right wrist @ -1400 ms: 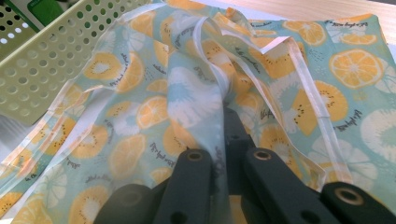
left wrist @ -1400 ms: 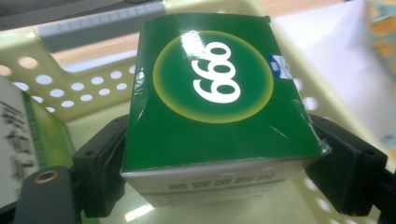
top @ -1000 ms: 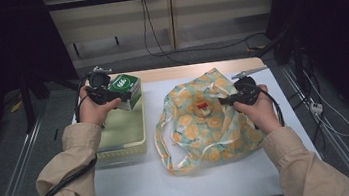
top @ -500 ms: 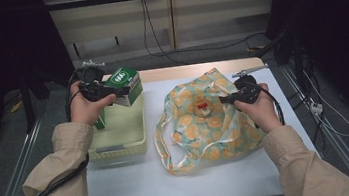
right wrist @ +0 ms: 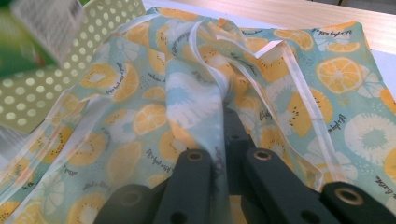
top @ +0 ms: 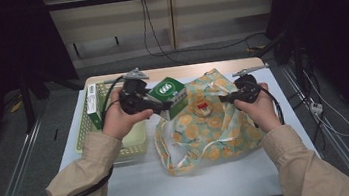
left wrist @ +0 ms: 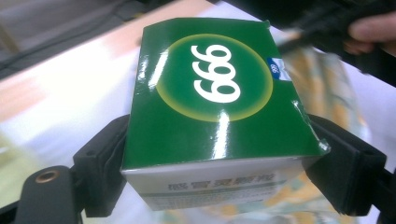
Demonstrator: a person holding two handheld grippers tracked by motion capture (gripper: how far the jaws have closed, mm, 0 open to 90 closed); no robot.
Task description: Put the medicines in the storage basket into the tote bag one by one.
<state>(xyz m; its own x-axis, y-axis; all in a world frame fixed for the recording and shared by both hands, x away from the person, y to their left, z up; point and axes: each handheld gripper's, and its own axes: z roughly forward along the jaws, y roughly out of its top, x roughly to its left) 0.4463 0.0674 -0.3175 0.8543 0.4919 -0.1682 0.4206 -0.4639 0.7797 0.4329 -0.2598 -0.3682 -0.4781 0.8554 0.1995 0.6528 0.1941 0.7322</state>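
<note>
Above the left edge of the fruit-print bag (top: pixel 211 123), the left hand-held gripper (top: pixel 163 105) holds a green box (top: pixel 168 94) clear of the bench (top: pixel 198 180). Its jaws stand wide and press against the two opposite sides of the box, as the left gripper view shows: a black pad sits against each flank of the box (left wrist: pixel 210 93), whose green top bears a white "999" inside a yellow ring. The box is tilted, one corner pointing down toward the bag.

To the left of the bag stands a pale perforated basket (top: pixel 135 145), with a slim green-and-white carton (top: pixel 92 104) propped upright against its far left wall. The box in the gripper hangs between the basket and the bag, over the bag's near-left rim.

On the right, the right hand-held gripper (top: pixel 227 98) is clamped tight on the fabric of the bag at its upper right edge. In the right gripper view the jaws meet with a fold of the printed cloth (right wrist: pixel 201 98) pinched between them, lifted into a ridge. A white ribbon trim runs along the bag's edges. A small red-and-white item (top: pixel 203 107) lies at the bag's middle; what it is cannot be told.
</note>
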